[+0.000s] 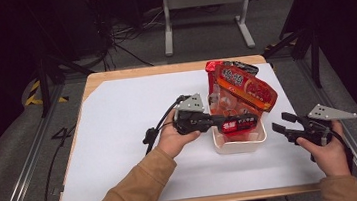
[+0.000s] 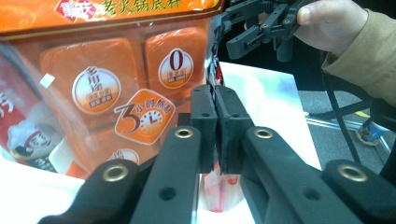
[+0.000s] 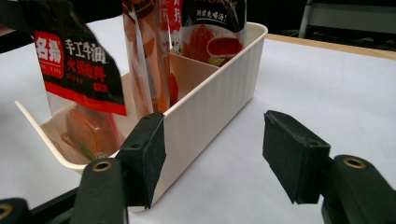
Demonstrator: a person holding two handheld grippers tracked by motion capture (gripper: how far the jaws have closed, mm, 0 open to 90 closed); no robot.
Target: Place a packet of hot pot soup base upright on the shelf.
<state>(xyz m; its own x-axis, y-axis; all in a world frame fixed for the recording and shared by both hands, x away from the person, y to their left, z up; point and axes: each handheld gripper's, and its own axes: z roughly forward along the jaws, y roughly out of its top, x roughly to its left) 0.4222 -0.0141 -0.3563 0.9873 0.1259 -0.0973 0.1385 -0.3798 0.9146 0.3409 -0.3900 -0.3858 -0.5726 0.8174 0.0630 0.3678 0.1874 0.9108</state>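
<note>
My left gripper holds a red sachet upright over the near end of the white bin, jaws pinched on its top edge; the bin's long axis runs away from me; my right gripper, jaws apart and empty, waits just right of the bin; orange packs stand behind.

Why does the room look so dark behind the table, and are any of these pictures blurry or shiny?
High view: light falls on the white table, the room behind stays dark, and the picture is rather soft. Left gripper view: the orange packet sits very close, its film catching pale glare, edges slightly blurred. Right gripper view: the cream bin is fairly sharp; the background blurs.
</note>
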